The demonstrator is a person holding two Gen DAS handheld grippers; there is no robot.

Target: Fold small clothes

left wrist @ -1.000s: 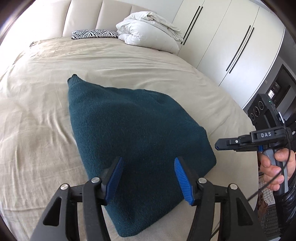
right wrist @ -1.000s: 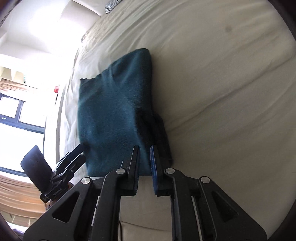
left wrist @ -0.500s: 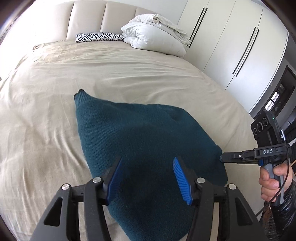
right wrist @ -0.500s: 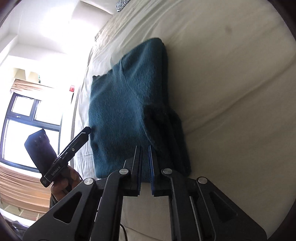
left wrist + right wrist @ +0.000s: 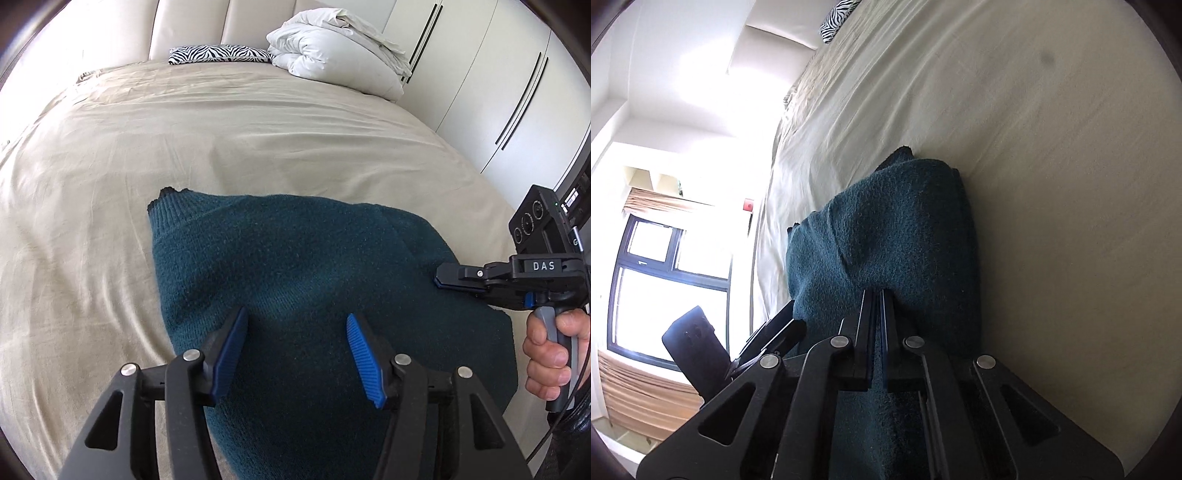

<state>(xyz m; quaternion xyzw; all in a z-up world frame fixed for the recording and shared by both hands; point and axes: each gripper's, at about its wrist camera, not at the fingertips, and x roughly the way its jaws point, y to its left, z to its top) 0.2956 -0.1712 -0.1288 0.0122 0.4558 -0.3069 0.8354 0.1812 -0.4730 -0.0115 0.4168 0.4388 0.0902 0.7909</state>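
Observation:
A dark teal knit sweater point(image 5: 295, 273) lies folded on the beige bed; it also shows in the right wrist view point(image 5: 897, 236). My left gripper point(image 5: 295, 343) is open and empty, its blue pads hovering just above the sweater's near part. My right gripper point(image 5: 878, 295) is shut, its jaws pressed together over the sweater's right side. I cannot tell if any knit is pinched between them. In the left wrist view the right gripper point(image 5: 441, 277) reaches in from the right, its tip at the sweater's surface.
The bed sheet point(image 5: 184, 140) spreads wide around the sweater. A zebra-print pillow point(image 5: 218, 55) and a folded white duvet point(image 5: 332, 48) lie at the headboard. White wardrobes point(image 5: 498, 92) stand to the right. A window point(image 5: 665, 280) is on the left.
My right gripper, shut throughout, has moved from beside the sweater's right edge onto the sweater. My left gripper has stayed open and advanced over the sweater.

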